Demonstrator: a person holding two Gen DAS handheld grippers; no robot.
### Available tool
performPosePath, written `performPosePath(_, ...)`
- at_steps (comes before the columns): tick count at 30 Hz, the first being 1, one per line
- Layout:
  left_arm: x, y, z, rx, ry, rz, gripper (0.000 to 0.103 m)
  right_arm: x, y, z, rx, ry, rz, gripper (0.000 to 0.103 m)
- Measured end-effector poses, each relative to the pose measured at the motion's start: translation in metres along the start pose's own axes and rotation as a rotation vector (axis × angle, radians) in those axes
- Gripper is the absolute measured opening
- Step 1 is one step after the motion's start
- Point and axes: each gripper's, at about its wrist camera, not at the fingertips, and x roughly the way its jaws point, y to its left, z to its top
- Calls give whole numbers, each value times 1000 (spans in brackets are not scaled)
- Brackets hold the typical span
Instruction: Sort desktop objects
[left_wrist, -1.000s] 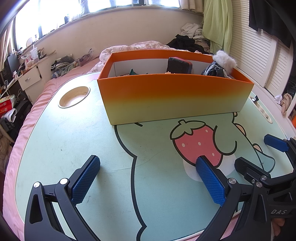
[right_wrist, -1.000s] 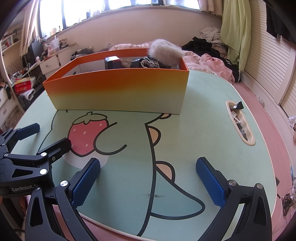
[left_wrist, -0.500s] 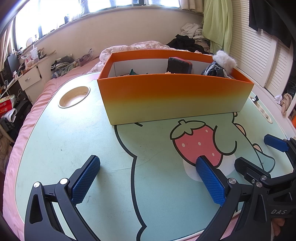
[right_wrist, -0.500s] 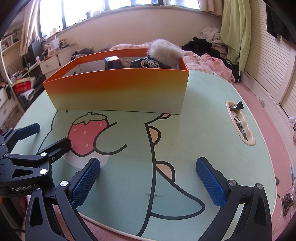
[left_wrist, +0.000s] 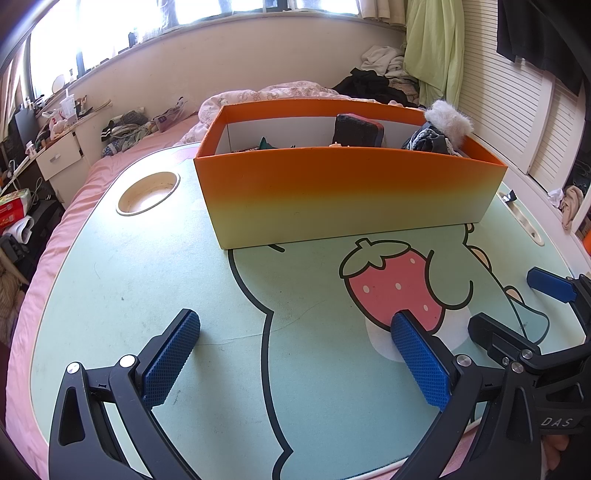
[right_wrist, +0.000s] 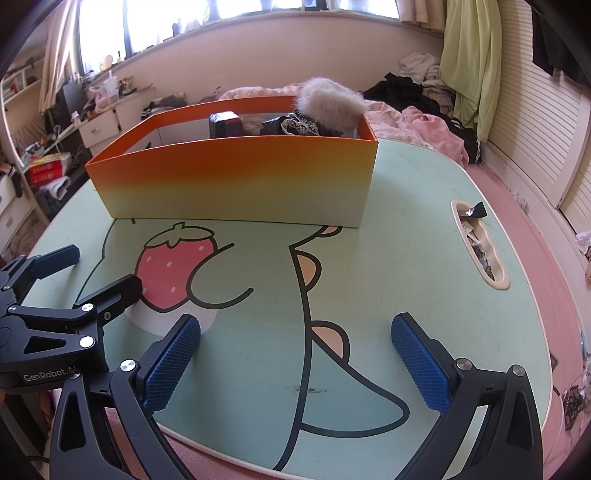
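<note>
An orange-to-cream box (left_wrist: 347, 195) (right_wrist: 236, 181) stands at the far side of the mint cartoon table (left_wrist: 122, 280) (right_wrist: 413, 266). Inside it I see a black block (left_wrist: 357, 129) (right_wrist: 225, 124), dark lacy cloth (left_wrist: 428, 142) (right_wrist: 295, 127), a white fluffy item (left_wrist: 448, 115) (right_wrist: 330, 99) and a small green piece (left_wrist: 266, 144). My left gripper (left_wrist: 295, 354) hovers open and empty over the near table, well short of the box. My right gripper (right_wrist: 295, 354) is open and empty beside it. Each gripper shows in the other's view, the right one (left_wrist: 517, 314) and the left one (right_wrist: 77, 273).
A round cup recess (left_wrist: 147, 192) lies left of the box. A long slot (right_wrist: 480, 243) with dark wrappers runs along the right edge. A bed with heaped clothes (right_wrist: 417, 110) is behind, a cluttered desk (left_wrist: 55, 147) to the left, slatted doors (left_wrist: 517, 110) to the right.
</note>
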Motion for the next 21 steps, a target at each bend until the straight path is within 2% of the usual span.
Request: performPosePath(21, -3, 3, -1, 1, 0, -1, 103, 0, 0, 1, -1, 0, 0, 103)
